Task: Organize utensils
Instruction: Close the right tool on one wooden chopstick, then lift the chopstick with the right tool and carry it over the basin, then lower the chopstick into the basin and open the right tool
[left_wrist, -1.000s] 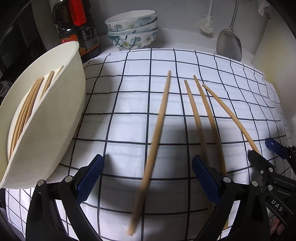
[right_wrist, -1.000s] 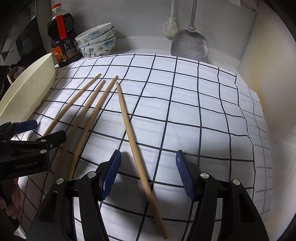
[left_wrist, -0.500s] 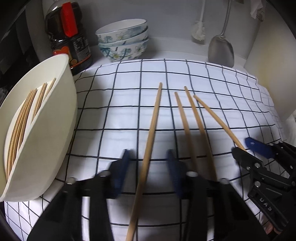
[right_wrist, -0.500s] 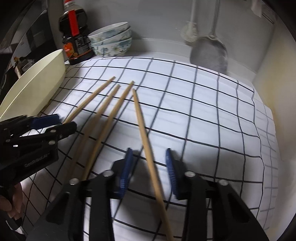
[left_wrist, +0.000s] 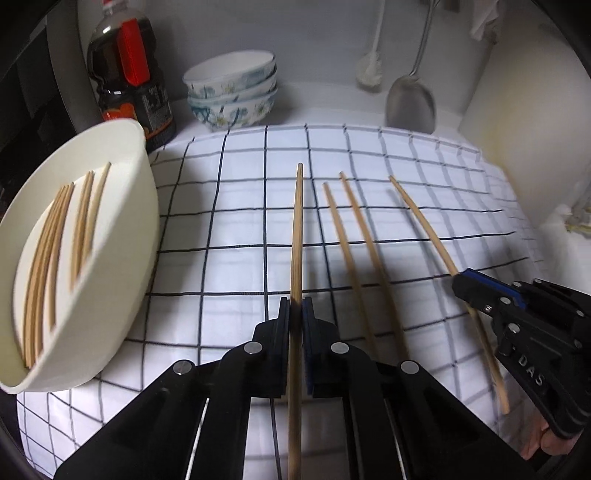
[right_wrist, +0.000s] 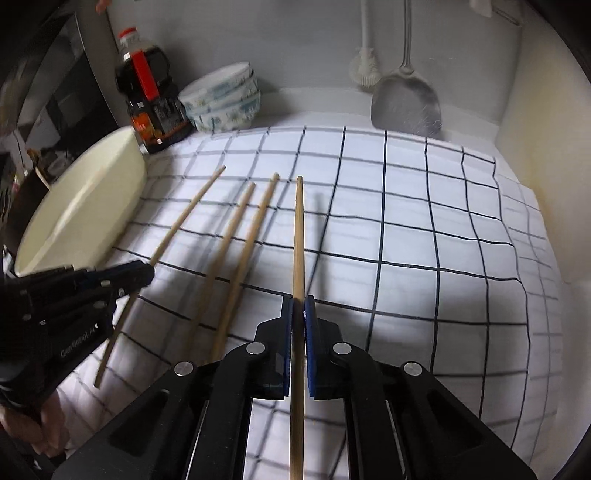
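Observation:
My left gripper (left_wrist: 295, 308) is shut on a wooden chopstick (left_wrist: 296, 236) that points away from me over the checked cloth (left_wrist: 240, 206). My right gripper (right_wrist: 298, 304) is shut on another chopstick (right_wrist: 297, 236). Two loose chopsticks (left_wrist: 354, 254) lie on the cloth between the held ones; they also show in the right wrist view (right_wrist: 240, 243). In the left wrist view the right gripper (left_wrist: 467, 282) grips its chopstick (left_wrist: 424, 218) at the right. A cream oval dish (left_wrist: 122, 236) at the left holds several chopsticks (left_wrist: 55, 251).
A dark sauce bottle (left_wrist: 129, 77) and stacked floral bowls (left_wrist: 232, 92) stand at the back left. A metal spatula (left_wrist: 410, 103) and a white brush (left_wrist: 369, 70) hang on the back wall. A wall (left_wrist: 517, 122) closes the right side.
Both grippers went from open to shut, each closing on a chopstick. The right-hand chopstick has lifted and swung away from the two loose ones.

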